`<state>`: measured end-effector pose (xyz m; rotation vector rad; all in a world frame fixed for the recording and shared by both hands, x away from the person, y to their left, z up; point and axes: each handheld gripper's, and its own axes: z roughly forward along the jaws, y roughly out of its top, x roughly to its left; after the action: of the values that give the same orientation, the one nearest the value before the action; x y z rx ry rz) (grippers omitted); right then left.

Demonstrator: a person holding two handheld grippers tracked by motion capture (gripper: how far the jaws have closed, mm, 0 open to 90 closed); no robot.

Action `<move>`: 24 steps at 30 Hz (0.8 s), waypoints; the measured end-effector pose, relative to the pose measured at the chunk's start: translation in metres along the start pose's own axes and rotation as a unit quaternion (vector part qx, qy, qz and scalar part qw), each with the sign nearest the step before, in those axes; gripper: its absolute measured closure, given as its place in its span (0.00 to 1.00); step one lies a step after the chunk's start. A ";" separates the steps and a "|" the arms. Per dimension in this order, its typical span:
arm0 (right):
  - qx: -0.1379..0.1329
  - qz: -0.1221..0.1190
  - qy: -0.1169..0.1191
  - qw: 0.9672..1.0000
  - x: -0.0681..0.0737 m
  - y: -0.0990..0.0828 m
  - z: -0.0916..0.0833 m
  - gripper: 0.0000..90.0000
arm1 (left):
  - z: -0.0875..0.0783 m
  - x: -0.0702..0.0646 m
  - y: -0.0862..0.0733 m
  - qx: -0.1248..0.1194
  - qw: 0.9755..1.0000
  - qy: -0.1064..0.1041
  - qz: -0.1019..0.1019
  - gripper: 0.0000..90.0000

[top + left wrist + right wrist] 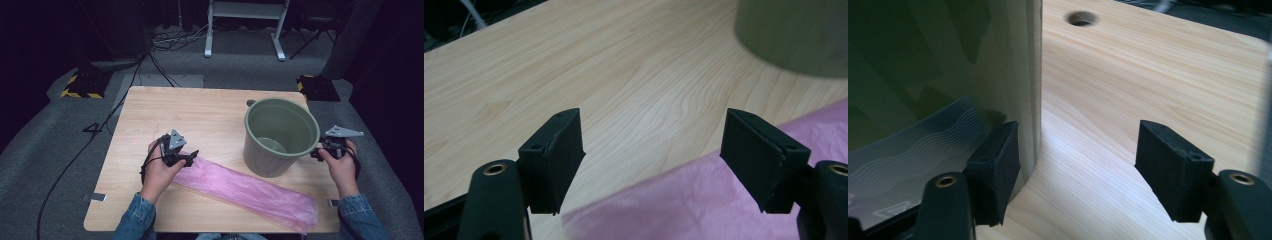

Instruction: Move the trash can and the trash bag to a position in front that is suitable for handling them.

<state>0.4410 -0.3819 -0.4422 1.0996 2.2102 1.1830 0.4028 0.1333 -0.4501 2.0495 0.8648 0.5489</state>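
A pink plastic bag [245, 190] lies flat and slantwise across the front of the wooden table [200, 110]. A green bin [272, 150] stands upright at the right, just behind the bag. My left gripper [189, 156] hovers open over the bag's upper left end. In the left gripper view its jaws [651, 125] stand wide apart above the bag's edge [684, 205], with the bin [794, 35] farther off. My right gripper [316, 151] is at the bin's right side, near the rim. It is open [1078, 135], with the bin wall [938, 65] close beside one jaw and bare table between the two.
A small round hole [1081, 18] sits in the tabletop behind the bin. Beyond the table, on the grey floor, are cables [165, 42], a yellow-and-black striped block [82, 85] and the legs of a white frame [245, 25].
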 end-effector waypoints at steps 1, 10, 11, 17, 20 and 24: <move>0.000 -0.005 0.009 1.000 0.004 0.004 0.006 0.37 | 0.008 -0.001 0.006 0.004 1.000 -0.007 0.004 0.28; -0.001 0.011 0.049 0.999 0.026 0.034 0.044 0.36 | 0.039 -0.002 0.028 0.002 1.000 -0.020 -0.004 0.30; 0.002 0.008 0.046 0.999 0.027 0.036 0.047 0.37 | 0.042 -0.001 0.030 0.003 1.000 -0.022 -0.005 0.30; 0.009 -0.001 0.064 0.998 0.042 0.042 0.064 0.38 | 0.054 0.002 0.036 0.005 1.000 -0.025 -0.005 0.30; 0.015 -0.019 0.066 0.998 0.053 0.042 0.069 0.42 | 0.048 -0.002 0.033 0.012 1.000 -0.016 0.013 0.40; 0.014 -0.024 0.073 0.997 0.062 0.042 0.070 0.42 | 0.031 -0.008 0.024 0.018 0.999 -0.021 0.018 0.42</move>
<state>0.4678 -0.2831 -0.4451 0.9926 2.3574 1.2510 0.4266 0.1013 -0.4482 2.1061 0.8201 0.5121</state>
